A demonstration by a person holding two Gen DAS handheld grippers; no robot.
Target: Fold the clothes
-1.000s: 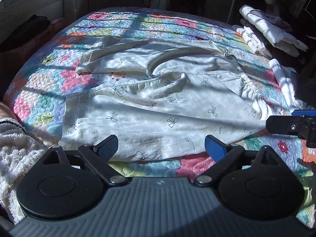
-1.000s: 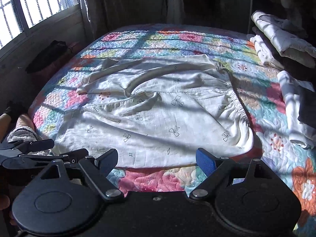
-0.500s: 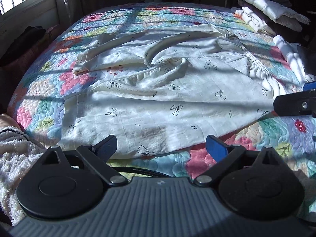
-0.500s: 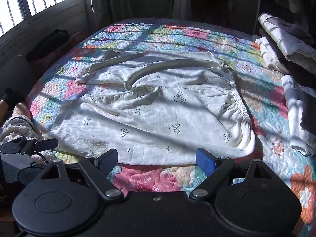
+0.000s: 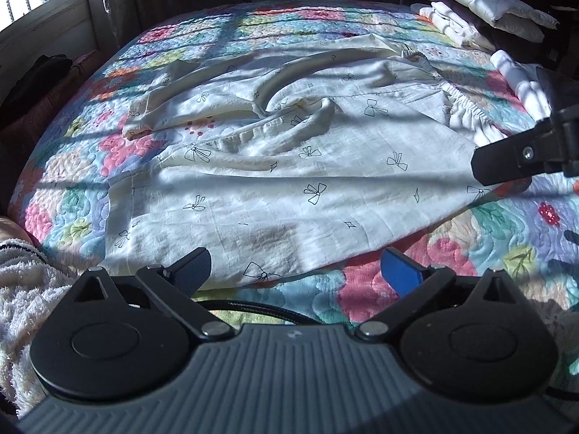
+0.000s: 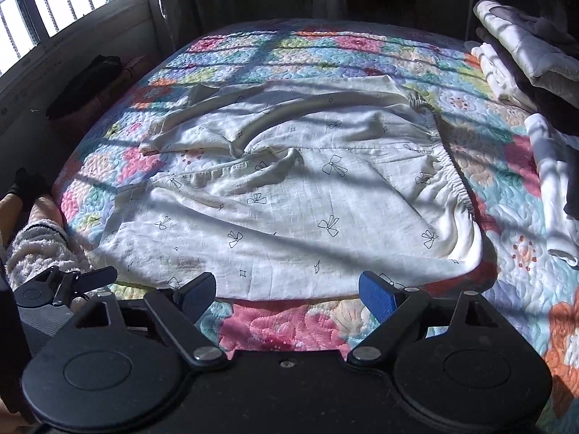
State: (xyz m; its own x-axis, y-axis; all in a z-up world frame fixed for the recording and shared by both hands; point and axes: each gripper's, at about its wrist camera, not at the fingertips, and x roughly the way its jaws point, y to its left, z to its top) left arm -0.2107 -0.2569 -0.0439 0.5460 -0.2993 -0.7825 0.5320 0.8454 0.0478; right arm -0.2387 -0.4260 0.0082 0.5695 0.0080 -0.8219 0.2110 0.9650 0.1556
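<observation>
A: Left gripper [image 5: 295,271]?
B: Jaws spread wide, nothing between them, poised at the near hem of the cream garment [image 5: 289,166].
A: Garment?
B: Rumpled on the floral quilt [image 5: 488,238], bow print. The right gripper [image 5: 521,155] pokes in at the right edge.

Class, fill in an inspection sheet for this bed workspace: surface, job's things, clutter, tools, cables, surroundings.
Surface: floral quilt covering the bed, striped with sun and shadow.
Job's things: white bow-print garment spread out, rumpled at its middle, not yet folded.
Clutter: stack of folded whites at the quilt's right edge; fluffy white fabric at near left.
Tools: left tool open, empty, at the garment's near hem; right tool open, empty, likewise.
Cables: one black cable under the left tool.
Surroundings: barred window at left, curtains behind.
</observation>
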